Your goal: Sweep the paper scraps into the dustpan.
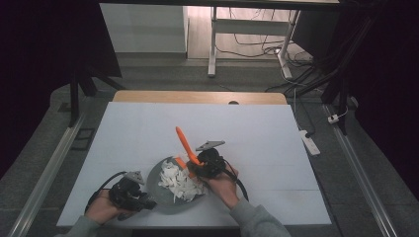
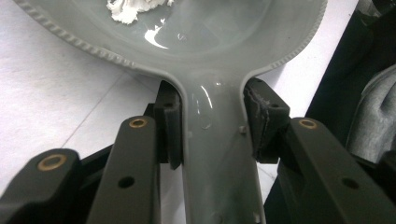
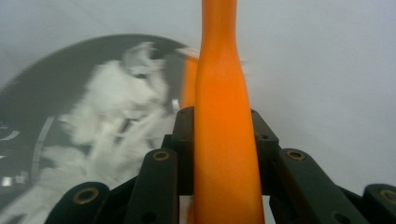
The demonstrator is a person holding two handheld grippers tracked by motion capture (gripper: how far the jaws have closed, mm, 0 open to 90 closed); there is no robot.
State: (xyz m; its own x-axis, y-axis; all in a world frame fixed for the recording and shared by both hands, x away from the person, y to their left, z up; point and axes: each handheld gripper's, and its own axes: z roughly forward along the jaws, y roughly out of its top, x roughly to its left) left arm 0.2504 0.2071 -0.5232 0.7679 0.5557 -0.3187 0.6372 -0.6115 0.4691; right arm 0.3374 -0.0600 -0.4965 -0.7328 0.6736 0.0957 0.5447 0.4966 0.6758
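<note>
A grey pan [image 1: 157,174] sits at the table's near edge with a heap of white shredded pieces [image 1: 179,181] in it. My left gripper [image 1: 143,200] is shut on the pan's handle [image 2: 212,140], and its pads [image 2: 170,121] press both sides of the handle. The pan's bowl [image 2: 210,42] and a few white pieces [image 2: 130,9] lie ahead of the jaws. My right gripper [image 1: 197,168] is shut on an orange utensil [image 1: 185,143] at the pan's right rim. The utensil's handle [image 3: 224,116] rises between the jaws, with the blurred white pieces [image 3: 121,102] to its left.
The white table top [image 1: 197,118] stretches beyond the pan to a wooden far edge [image 1: 197,97]. A power strip [image 1: 310,142] and cables lie on the floor to the right. A sleeve [image 1: 257,217] reaches in at the bottom.
</note>
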